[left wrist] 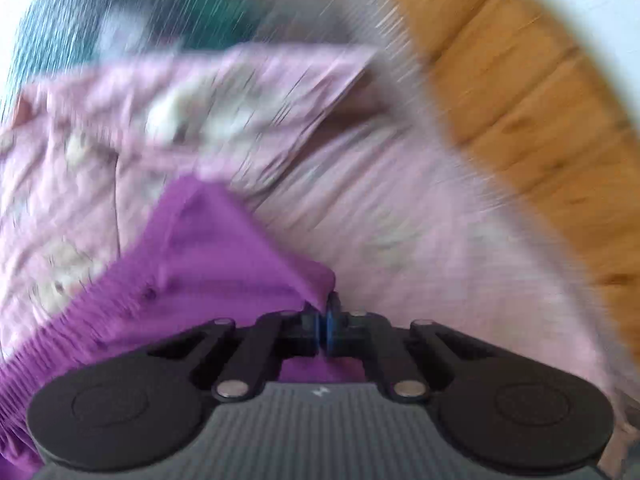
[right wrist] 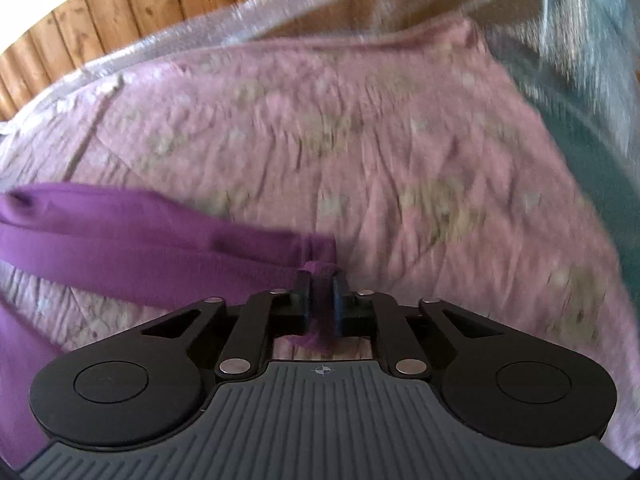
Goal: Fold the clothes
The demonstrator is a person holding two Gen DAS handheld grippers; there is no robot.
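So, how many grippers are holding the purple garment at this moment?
2. The left gripper is shut on one edge of the purple garment; the right gripper is shut on another bunched part, above the pink floral bedspread. Blur hides finer details.

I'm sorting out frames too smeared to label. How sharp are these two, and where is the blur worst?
Left wrist view: the left claw is sharp, but the purple garment, pink bedspread and wooden wall are streaked with motion blur, worst along the top. Right wrist view: the right claw is crisp; the bedspread is softer, the top right corner most smeared.
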